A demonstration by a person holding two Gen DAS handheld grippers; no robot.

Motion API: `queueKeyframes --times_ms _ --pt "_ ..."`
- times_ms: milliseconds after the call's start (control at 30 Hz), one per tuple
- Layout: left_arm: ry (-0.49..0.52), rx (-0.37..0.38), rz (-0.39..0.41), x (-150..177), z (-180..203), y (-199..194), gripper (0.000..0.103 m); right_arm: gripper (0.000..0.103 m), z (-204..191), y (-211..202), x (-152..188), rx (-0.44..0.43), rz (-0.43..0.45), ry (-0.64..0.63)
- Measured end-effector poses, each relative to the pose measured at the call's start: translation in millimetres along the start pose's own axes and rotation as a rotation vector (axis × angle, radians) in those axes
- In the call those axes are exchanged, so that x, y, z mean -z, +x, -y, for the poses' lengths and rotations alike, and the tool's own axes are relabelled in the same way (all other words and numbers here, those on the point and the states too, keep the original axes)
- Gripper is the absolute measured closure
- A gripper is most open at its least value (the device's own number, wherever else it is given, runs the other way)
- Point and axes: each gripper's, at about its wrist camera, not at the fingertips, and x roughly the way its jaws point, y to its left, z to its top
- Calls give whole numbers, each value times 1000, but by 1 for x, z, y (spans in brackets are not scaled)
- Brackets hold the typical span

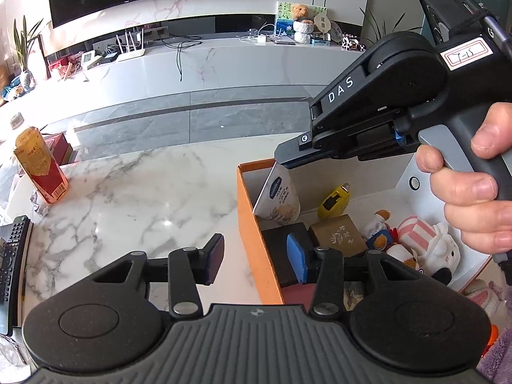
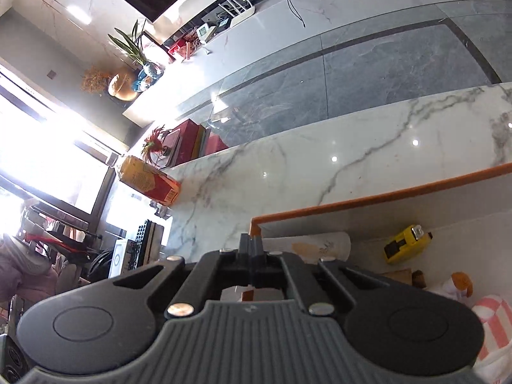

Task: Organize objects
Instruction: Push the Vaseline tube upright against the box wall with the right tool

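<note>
Nearest the left wrist camera, the left gripper [image 1: 254,260] stands with its jaws wide apart and nothing between them: one blue-padded finger hangs over the marble table [image 1: 134,192], the other over the inside of the orange box [image 1: 252,224], so the box's near wall runs between the two.

Beyond it, the right gripper [image 1: 283,156], held in the right hand [image 1: 473,179], reaches in from the right edge of that view. Its fingers are pressed together at the top edge of a white pouch [image 1: 278,200], which leans against the box's wall at the corner toward the table's middle. In the right wrist view the fingers also meet with no gap, but the gripper's body hides the pouch's upper edge, so I cannot tell whether they pinch it or only touch it.

Inside the box, just beside the pouch, lies a yellow tape measure [image 1: 334,200] against the white far wall. Nearer the left gripper sit a brown carton [image 1: 339,235] and a flat black item [image 1: 284,243] whose kind is unclear. Toward the box's right end lie several plush toys, among them a pink-striped white one [image 1: 428,240].

Out on the table, well apart from the box, a yellow-and-red carton [image 1: 40,166] stands at the left edge, and a black remote control [image 1: 12,256] lies at the near left corner.
</note>
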Motion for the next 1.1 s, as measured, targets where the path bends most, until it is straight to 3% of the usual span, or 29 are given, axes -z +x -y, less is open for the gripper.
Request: queueKeyframes --times_ms 167,467,667,733,767,867,1100 --pt "-21 10 30 -10 -1 12 64 103 9 5 -1 75 -5 -2" --pt "-37 14 29 -15 3 14 65 103 32 0 1 124 -6 -13" --pt "-53 14 -3 -11 1 20 65 98 52 -5 2 337 7 -114" --pt "-55 21 -11 -9 2 22 65 85 64 0 1 391 -15 -118" --pt "-56 20 -12 -9 3 22 65 75 71 3 1 393 -26 -104" --pt "-58 19 -18 -8 4 24 65 66 87 16 -2 365 -63 -62" --pt "-70 14 -29 -8 -2 24 65 65 97 37 -5 311 -68 -47"
